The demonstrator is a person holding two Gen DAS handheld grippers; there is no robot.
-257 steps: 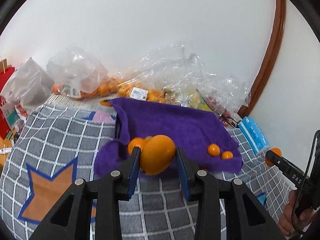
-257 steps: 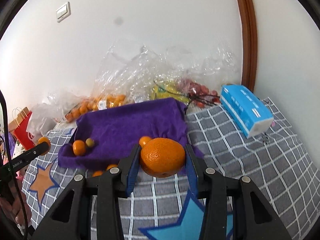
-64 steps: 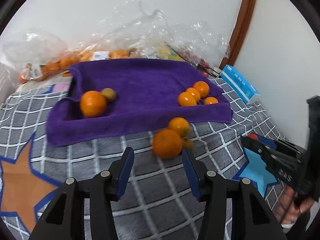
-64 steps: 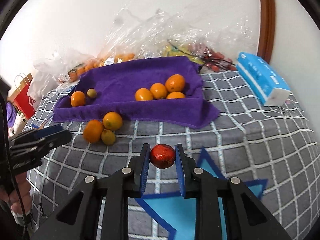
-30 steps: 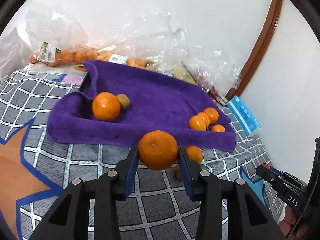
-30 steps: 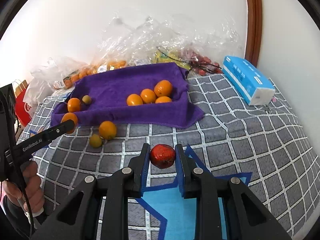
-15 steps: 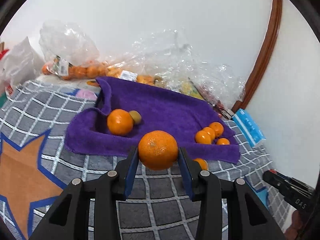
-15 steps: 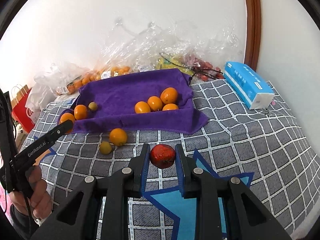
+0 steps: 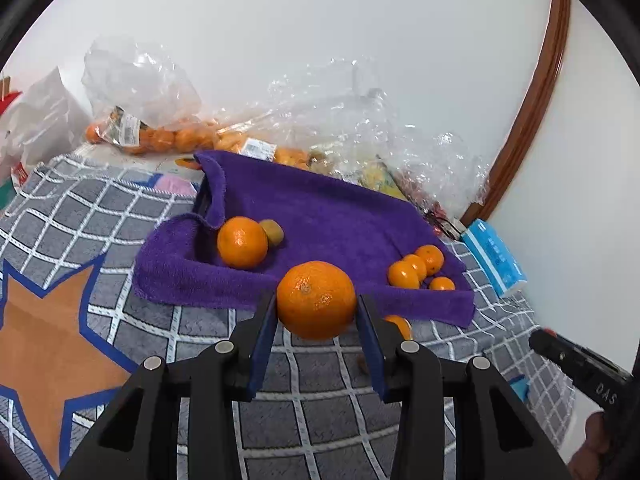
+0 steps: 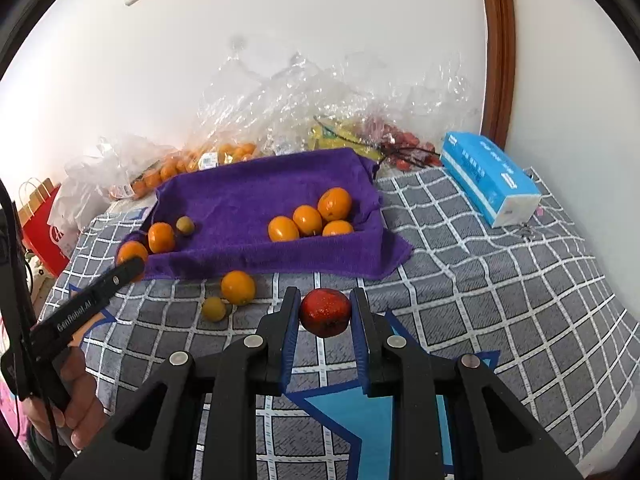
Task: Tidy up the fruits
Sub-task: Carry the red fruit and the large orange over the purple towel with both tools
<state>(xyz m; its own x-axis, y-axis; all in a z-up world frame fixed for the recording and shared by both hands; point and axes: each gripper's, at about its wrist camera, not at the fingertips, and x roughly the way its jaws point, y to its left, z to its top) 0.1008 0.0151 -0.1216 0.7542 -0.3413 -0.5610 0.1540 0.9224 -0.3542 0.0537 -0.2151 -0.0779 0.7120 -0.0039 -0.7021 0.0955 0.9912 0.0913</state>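
Note:
My left gripper [image 9: 316, 322] is shut on a large orange [image 9: 316, 300] and holds it above the near edge of the purple towel [image 9: 320, 208]. On the towel lie another orange [image 9: 242, 242] with a small green fruit [image 9: 272, 233] at the left and several small oranges [image 9: 416, 268] at the right. My right gripper [image 10: 325, 316] is shut on a small red fruit [image 10: 325, 312] above the grey checked cover, in front of the towel [image 10: 248, 196]. A loose orange [image 10: 237, 287] and a small yellow-green fruit [image 10: 213, 309] lie on the cover left of it.
Clear plastic bags of oranges [image 9: 160, 136] and other fruit [image 10: 340, 128] lie along the white wall behind the towel. A blue tissue pack [image 10: 490, 178] lies at the right. A red paper bag [image 10: 44, 216] stands at the far left. A brown door frame [image 10: 496, 48] rises at the right.
My left gripper closed on the large orange about a second ago and has carried it up toward the towel's left part. My right gripper keeps the red fruit and has moved little.

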